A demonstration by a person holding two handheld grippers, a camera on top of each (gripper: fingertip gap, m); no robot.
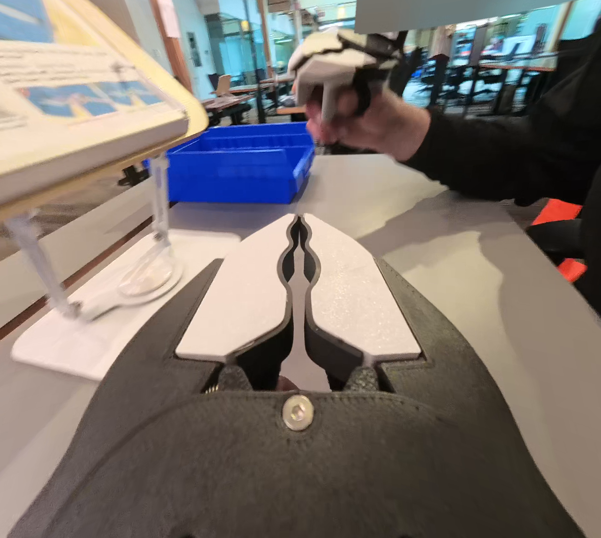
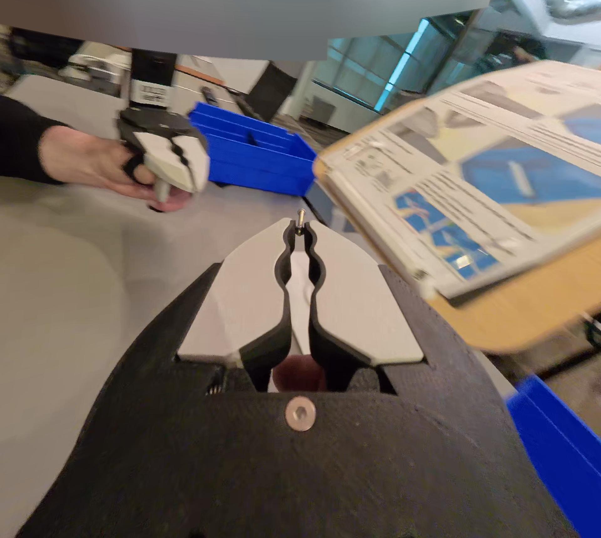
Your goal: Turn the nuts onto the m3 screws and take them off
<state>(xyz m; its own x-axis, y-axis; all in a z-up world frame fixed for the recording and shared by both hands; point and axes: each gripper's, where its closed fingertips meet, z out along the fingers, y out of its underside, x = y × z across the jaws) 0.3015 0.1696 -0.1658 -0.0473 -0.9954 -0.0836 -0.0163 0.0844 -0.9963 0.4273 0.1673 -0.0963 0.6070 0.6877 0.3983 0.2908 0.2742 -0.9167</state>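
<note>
Right gripper (image 2: 300, 225) is nearly closed, pinching an m3 screw (image 2: 300, 219) right at the fingertips. The screw stands roughly upright in the gap, with its head poking just above the tips and its shank down between the pads. Can't tell whether a nut is on it: there's a small dark bit at the pinch point, too small to call

Left gripper (image 1: 299, 218) has its tips touching or all but touching, and nothing is visible between them. It's held over the grey table (image 1: 374, 184)

Relative to the left claw: the blue bin (image 1: 240, 164) is straight ahead beyond the tips, and the instruction sheet (image 1: 81, 99) on its clear stand (image 1: 97, 304) is ahead and to the left, close beside. The right gripper sits ahead and to the right, raised, in the person's hand (image 1: 374, 129)

Relative to the right claw: the left gripper is ahead-left in the other hand (image 2: 97, 161), well apart from the screw. The blue bin is ahead beyond the tips, and the sheet is close on the right, tilted

Only the right wrist view shows the screw. In the left wrist view the right gripper is blurred and its tips are too small to make anything out. The right wrist view also picks up a second blue bin edge (image 2: 559, 444) at lower right, behind the claw. Only the left wrist view shows the stand's base
</note>
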